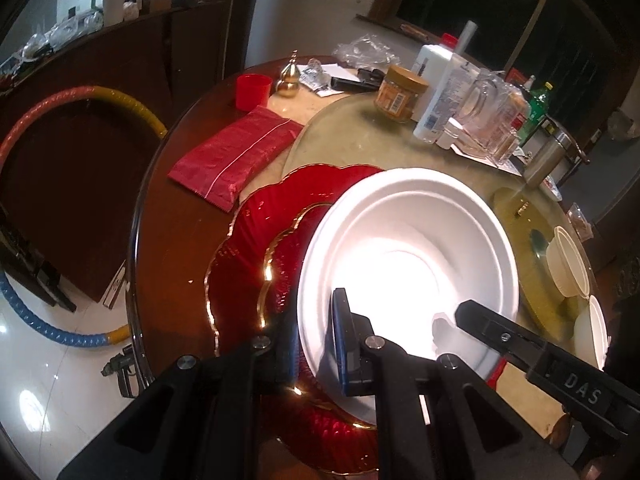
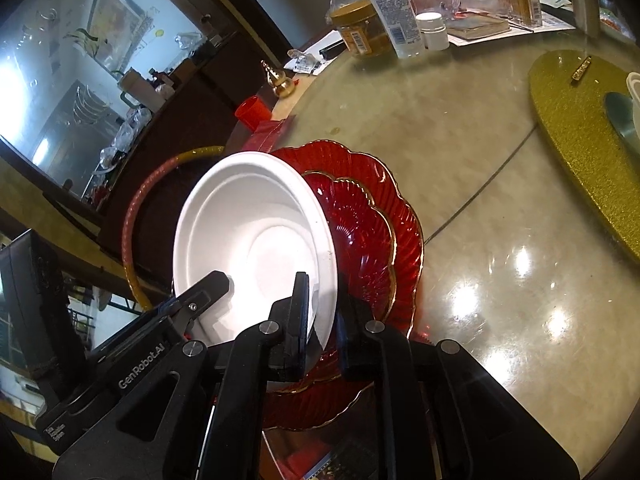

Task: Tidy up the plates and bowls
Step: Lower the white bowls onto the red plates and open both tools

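Both my claws, left gripper [image 1: 320, 344] and right gripper [image 2: 322, 320], pinch the white bowl's [image 1: 408, 248] rim over the red plates [image 1: 256, 240]; next I lower and release.

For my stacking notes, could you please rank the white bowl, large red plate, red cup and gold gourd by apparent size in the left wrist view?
1. Large red plate and white bowl: unsure, the bowl is nearer.
2. Red cup.
3. Gold gourd.

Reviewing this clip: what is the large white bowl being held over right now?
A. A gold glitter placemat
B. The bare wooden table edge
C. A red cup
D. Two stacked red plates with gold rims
D. The large white bowl, pinched at its rim by the left gripper and right gripper, sits tilted over the stacked red plates, whose scalloped gold rims show around it.
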Demonstrator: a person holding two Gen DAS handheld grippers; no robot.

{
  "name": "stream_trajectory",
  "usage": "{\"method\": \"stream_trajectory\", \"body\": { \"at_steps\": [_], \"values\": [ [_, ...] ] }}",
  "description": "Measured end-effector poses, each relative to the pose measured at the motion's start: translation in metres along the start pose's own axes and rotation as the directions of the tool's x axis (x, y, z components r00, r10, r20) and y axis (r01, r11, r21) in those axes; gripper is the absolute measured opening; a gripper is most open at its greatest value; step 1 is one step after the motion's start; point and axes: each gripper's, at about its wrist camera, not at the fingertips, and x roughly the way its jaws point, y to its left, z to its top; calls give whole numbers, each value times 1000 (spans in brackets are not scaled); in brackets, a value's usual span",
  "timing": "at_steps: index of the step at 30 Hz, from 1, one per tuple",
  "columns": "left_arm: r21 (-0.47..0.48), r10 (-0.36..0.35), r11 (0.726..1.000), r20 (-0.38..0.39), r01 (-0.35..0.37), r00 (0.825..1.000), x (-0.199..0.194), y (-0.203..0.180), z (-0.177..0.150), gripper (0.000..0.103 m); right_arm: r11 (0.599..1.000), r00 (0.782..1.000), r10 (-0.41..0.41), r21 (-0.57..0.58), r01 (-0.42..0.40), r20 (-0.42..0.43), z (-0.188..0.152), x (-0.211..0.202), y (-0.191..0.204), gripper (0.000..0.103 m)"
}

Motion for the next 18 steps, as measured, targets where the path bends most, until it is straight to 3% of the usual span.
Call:
{"method": "stream_trajectory", "body": {
  "at_steps": [2,3,4,5,6,10,16,18],
  "values": [
    [-21,5,1000,-3,-5,1000,0,4,0,16,1000,1000,-11,-8,11,7,0,-1,1,16],
    [-34,5,999,-1,-5,1000,-1,6,0,25,1000,1000,-21,-9,21,11,0,-2,1,18],
    [-47,-6,999,2,6,1000,-2,9,1,28,1000,1000,-27,-10,28,15,1,-3,2,26],
    [-60,-25,998,4,25,1000,-3,11,1,38,1000,999,-29,-10,29,19,1,-4,2,39],
    [-67,-33,997,7,33,999,-4,12,1,44,1000,999,-26,-11,26,24,1,-5,2,43],
    [-79,-18,997,58,23,998,-15,13,1,62,1000,999,-23,-18,24,44,0,-10,4,44],
    [-142,-44,988,115,60,992,-28,22,3,68,1000,996,-25,20,24,80,-1,-22,-5,44],
    [-159,-26,986,148,50,989,-34,22,3,75,999,996,-8,44,4,92,-3,-27,-11,44]
  ]
}}
